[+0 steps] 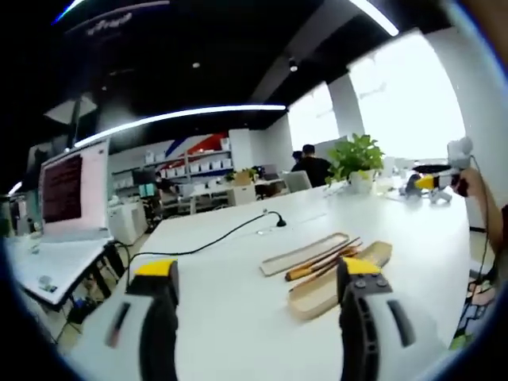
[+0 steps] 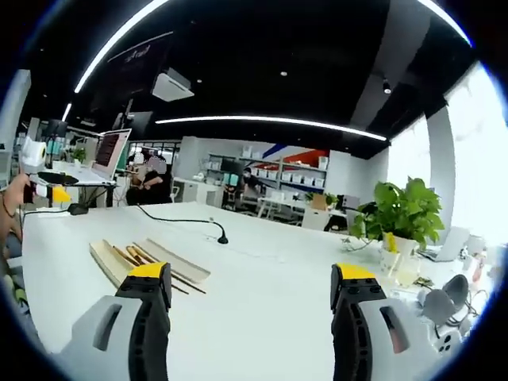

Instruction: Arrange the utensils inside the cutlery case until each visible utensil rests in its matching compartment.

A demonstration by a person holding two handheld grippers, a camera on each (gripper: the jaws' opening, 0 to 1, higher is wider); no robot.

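Observation:
On the white table (image 1: 238, 317) lies a shallow tan cutlery case (image 1: 333, 290) with its flat lid (image 1: 305, 252) beside it. Between them lie brown-handled utensils (image 1: 321, 262), thin like chopsticks. My left gripper (image 1: 258, 274) hovers short of the case, open, with nothing between its jaws. In the right gripper view the case (image 2: 107, 260), utensils (image 2: 143, 255) and lid (image 2: 181, 263) sit to the left of my right gripper (image 2: 250, 274), which is open and holds nothing. Each gripper shows small in the other's view: the right gripper (image 1: 435, 182), the left gripper (image 2: 44, 193).
A black cable (image 1: 214, 238) ends in a small stand (image 1: 279, 223) behind the case. A potted plant (image 2: 405, 210) and small items (image 2: 440, 302) occupy the far table end. A laptop (image 1: 73, 190) stands on a neighbouring desk. People sit in the background.

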